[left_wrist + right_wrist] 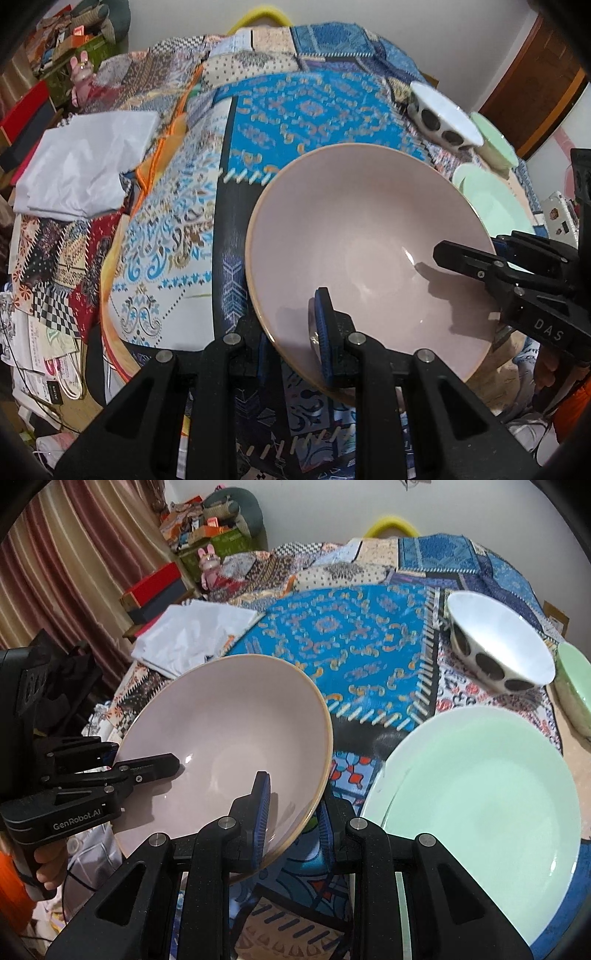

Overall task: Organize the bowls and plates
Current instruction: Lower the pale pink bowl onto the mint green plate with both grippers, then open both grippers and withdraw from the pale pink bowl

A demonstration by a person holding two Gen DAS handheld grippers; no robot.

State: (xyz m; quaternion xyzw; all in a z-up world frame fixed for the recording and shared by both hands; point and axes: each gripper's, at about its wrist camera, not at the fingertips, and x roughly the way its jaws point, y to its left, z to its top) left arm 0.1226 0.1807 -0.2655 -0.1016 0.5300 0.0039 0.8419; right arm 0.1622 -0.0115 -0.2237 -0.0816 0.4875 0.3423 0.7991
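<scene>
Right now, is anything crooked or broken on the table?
Nothing looks broken. The pink bowl is tilted, because the left gripper and right gripper each pinch its rim. The spotted bowl also leans to one side.

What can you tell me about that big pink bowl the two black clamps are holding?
The pink bowl is wide and shallow, glossy like glazed ceramic, with a thin tan rim and nothing inside. It is tilted, held over the patchwork tablecloth. The left gripper and the right gripper each pinch its rim, one blue-padded finger inside and one outside. The pale green plate lies beside it, apart.
</scene>
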